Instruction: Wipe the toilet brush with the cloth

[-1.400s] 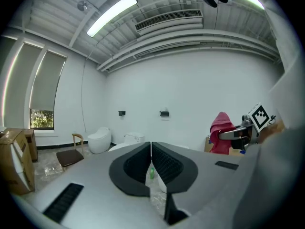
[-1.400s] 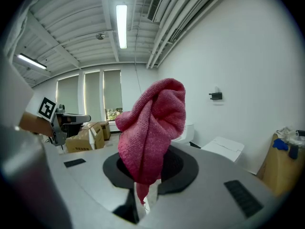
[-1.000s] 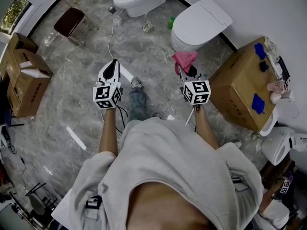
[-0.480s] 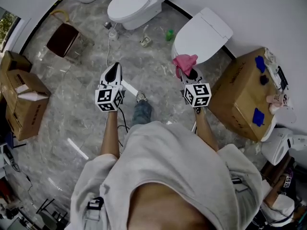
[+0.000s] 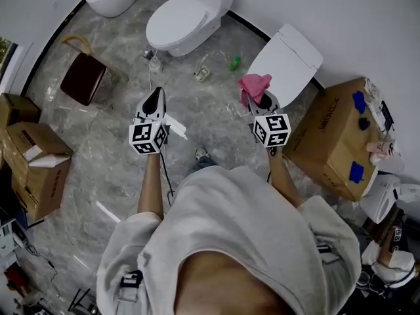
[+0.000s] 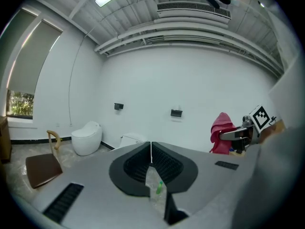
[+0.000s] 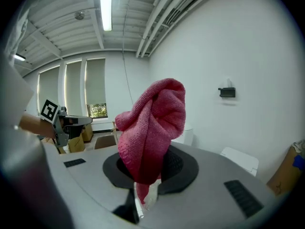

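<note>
You have stepped forward over the last second: the lidded toilet (image 5: 287,56) now sits just ahead of your right gripper (image 5: 261,101), with the cardboard box (image 5: 327,140) to its right. That gripper stays clamped on the pink cloth (image 7: 153,128), which stands bunched and crumpled above the jaws. Your left gripper (image 6: 151,146), well apart to the left, has its jaws together on nothing

A chair (image 5: 83,79) stands left of the middle toilet (image 5: 178,23), a cardboard box (image 5: 330,138) right of the nearest toilet (image 5: 287,54).
</note>
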The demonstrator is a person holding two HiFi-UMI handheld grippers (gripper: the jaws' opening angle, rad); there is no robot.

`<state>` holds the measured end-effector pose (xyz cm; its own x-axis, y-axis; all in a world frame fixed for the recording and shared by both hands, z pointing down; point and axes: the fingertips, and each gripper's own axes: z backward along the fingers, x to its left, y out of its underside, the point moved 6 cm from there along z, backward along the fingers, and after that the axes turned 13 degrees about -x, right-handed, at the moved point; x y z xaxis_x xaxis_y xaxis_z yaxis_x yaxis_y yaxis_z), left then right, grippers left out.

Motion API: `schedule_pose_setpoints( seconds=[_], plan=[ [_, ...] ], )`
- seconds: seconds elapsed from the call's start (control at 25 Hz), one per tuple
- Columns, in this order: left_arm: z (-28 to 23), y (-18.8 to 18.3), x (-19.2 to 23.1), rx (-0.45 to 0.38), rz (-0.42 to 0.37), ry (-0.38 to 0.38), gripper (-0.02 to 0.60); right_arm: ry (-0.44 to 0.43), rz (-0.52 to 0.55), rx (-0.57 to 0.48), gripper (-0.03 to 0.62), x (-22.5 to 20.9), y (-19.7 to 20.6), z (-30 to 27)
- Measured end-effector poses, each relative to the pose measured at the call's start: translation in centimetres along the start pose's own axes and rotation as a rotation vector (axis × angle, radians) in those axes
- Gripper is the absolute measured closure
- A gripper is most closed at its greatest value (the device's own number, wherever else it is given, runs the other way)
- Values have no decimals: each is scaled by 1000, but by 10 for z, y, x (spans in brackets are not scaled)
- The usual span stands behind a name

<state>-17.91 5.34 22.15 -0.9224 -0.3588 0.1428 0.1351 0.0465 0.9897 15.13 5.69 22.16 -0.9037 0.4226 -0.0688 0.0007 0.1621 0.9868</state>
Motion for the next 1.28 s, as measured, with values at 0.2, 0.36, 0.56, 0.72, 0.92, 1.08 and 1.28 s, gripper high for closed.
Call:
schedule_pose_setpoints(
  seconds=[0.2, 0.36, 0.56, 0.72, 0.92, 1.08, 1.28],
  plan=[
    [-35, 10, 21, 24, 13, 39, 557, 20, -34, 16, 522, -2, 3, -26],
    [-56, 18, 29, 44, 16, 68, 557, 23, -46, 19, 522, -7, 3, -46],
    [-88, 29, 44, 60, 25, 70, 557, 18, -52, 28, 522, -21, 8, -83],
    [-109, 32, 44, 77, 14, 55, 557, 1, -72, 33, 522, -38, 14, -105],
    [-147, 42, 49, 122, 11, 32, 557, -23, -95, 51, 522, -61, 24, -144],
    [-182, 54, 55, 165, 10, 21, 557, -35, -118, 53, 522, -83, 31, -178],
    [-215, 67, 62, 197, -5, -13, 558, -47, -140, 66, 522, -115, 41, -218]
  ],
)
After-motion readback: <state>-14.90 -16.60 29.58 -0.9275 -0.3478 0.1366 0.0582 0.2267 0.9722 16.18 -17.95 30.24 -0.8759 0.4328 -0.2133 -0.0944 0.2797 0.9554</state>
